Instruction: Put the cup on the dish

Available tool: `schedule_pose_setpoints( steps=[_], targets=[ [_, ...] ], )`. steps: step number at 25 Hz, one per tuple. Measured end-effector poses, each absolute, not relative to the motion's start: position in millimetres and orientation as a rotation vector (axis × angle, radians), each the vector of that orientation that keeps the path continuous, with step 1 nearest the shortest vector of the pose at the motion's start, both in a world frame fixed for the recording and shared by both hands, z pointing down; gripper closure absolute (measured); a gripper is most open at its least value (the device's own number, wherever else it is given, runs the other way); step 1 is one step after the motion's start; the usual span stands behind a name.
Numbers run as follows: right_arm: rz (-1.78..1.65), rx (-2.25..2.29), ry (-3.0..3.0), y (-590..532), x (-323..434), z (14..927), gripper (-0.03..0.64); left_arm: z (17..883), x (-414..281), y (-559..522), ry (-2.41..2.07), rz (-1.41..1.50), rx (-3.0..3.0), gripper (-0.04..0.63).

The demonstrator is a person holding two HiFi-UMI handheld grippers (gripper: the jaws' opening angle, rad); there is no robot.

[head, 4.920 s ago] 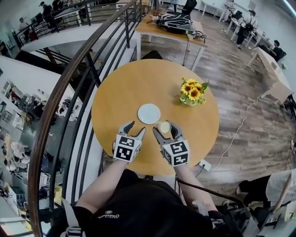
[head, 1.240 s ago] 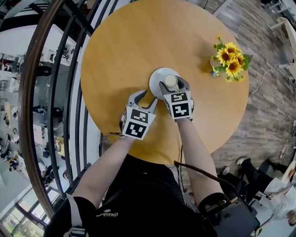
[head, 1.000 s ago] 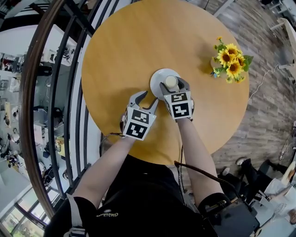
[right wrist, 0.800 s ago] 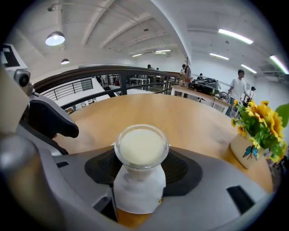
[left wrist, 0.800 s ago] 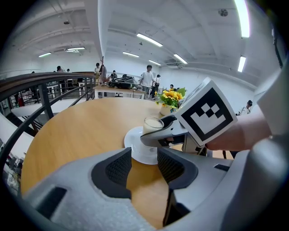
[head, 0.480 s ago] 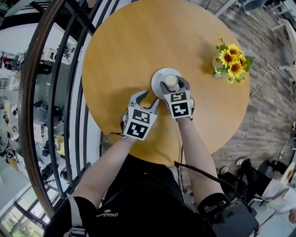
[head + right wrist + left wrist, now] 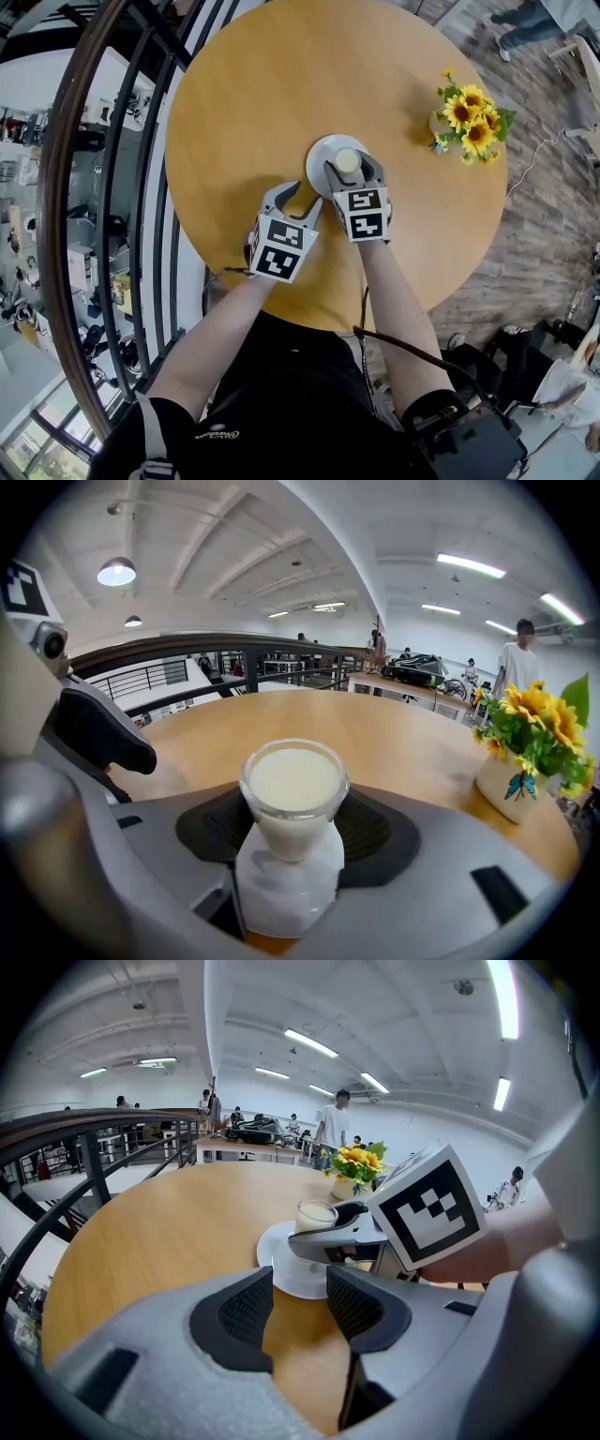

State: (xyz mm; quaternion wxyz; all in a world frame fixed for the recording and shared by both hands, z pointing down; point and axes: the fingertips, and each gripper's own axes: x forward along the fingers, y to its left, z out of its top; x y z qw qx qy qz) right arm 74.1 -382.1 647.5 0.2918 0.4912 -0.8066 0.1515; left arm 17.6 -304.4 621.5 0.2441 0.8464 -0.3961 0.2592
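A small glass cup of pale cream liquid is over the white dish at the middle of the round wooden table. My right gripper is shut on the cup, one jaw at each side. In the right gripper view the cup stands upright between the dark pads, with the dish right under it; whether its base touches the dish is hidden. My left gripper is open and holds nothing, near and to the left of the dish. The left gripper view shows the cup over the dish.
A small pot of sunflowers stands at the table's right edge, well apart from the dish. A dark stair railing runs close along the table's left side. People and desks are farther back in the room.
Since the earliest frame my right gripper has carried the cup from the bare table over to the dish. Over the last second both grippers have hardly moved.
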Motion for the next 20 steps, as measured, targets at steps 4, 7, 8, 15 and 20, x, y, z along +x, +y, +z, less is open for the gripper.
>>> schedule_pose_setpoints(
  steps=[4, 7, 8, 15, 20],
  targets=[
    [0.401, 1.305, -2.144, -382.4, 75.2, 647.8, 0.357, 624.1, 18.3, -303.5, -1.079, 0.713, 2.306, 0.416],
    [0.402, 1.317, -2.156, -383.5, 75.0, 647.8, 0.357, 624.4, 19.3, -303.1, -1.080, 0.715, 2.309, 0.416],
    [0.405, 1.318, -2.156, -381.9, 75.2, 648.2, 0.357, 624.9, 19.3, -301.5, -1.078, 0.717, 2.307, 0.416],
    [0.407, 1.315, -2.155, -381.6, 75.6, 647.8, 0.356, 624.2, 20.8, -302.1, -1.077, 0.717, 2.311, 0.416],
    [0.403, 1.318, -2.151, -382.0, 75.1, 648.5, 0.356, 626.0, 21.3, -301.4, -1.073, 0.720, 2.310, 0.416]
  ],
)
